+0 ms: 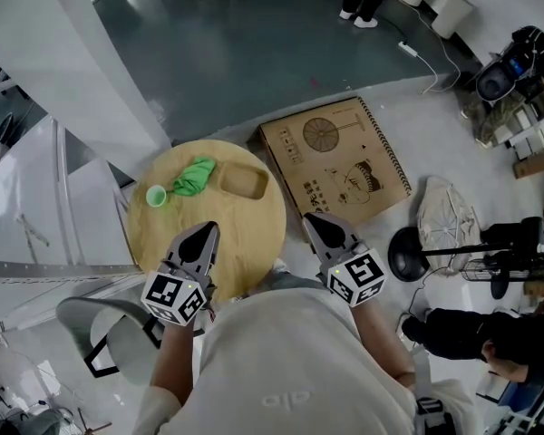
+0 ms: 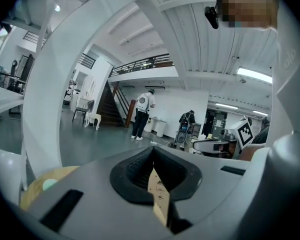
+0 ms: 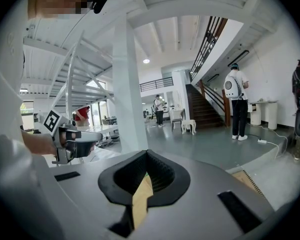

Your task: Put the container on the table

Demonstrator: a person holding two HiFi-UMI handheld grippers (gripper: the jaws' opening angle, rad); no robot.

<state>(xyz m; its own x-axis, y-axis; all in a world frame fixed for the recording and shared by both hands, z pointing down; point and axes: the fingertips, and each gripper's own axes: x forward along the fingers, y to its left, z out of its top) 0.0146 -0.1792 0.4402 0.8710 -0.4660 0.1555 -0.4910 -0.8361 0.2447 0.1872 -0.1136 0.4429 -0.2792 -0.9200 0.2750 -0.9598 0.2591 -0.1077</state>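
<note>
A shallow tan container (image 1: 244, 180) rests on the round wooden table (image 1: 254, 238), at its far side. Beside it lie a crumpled green cloth (image 1: 193, 177) and a small green cup (image 1: 156, 196). My left gripper (image 1: 208, 228) hovers over the table's near side, jaws together, nothing in them. My right gripper (image 1: 310, 217) hangs just off the table's right edge, also shut and empty. In the left gripper view the closed jaws (image 2: 152, 158) point out across the hall, with the table's rim (image 2: 37, 186) low at the left. The right gripper view shows its shut jaws (image 3: 146, 160) likewise.
A flat printed cardboard box (image 1: 335, 161) lies on the floor right of the table. A white slanted beam (image 1: 100, 71) rises at the left, a grey chair (image 1: 95, 320) stands near left. A pale bag (image 1: 446, 211), a black fan base (image 1: 408, 254) and a crouching person (image 1: 490, 333) are at the right.
</note>
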